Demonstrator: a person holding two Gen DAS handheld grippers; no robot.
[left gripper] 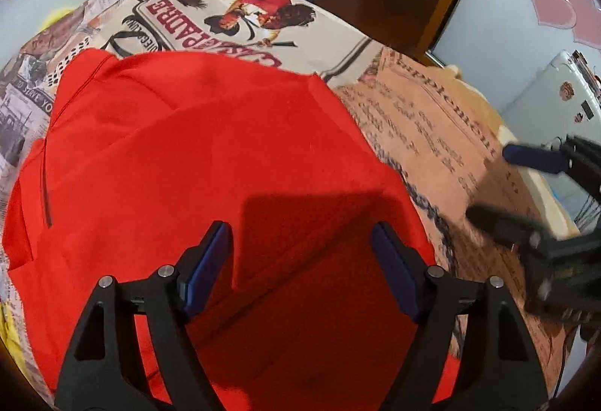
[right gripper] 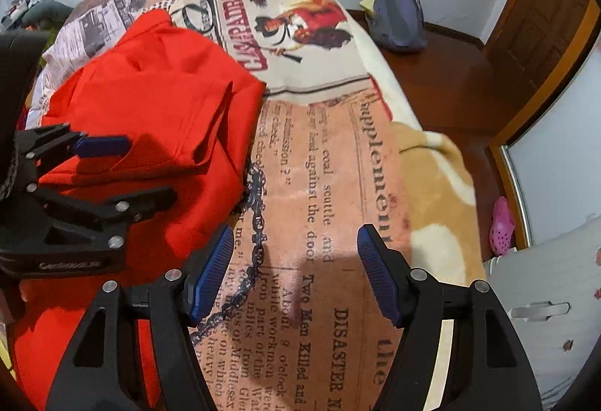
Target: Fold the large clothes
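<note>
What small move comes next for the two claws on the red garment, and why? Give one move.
Probably lower the left claw onto the red garment and pinch its near edge. Both claws are open and empty; the right claw hangs over the printed bedspread beside the cloth, which lies partly folded.

Your left tongs (left gripper: 300, 276) and right tongs (right gripper: 295, 274) are black, with silver screws and ribbed blue pads (right gripper: 210, 276).

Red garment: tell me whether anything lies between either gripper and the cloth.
Nothing visible does. The left gripper hangs open directly over the red garment, bare cloth between its fingers. The right gripper is open over the printed bedspread, beside the garment's edge, with only bedspread between.
</note>
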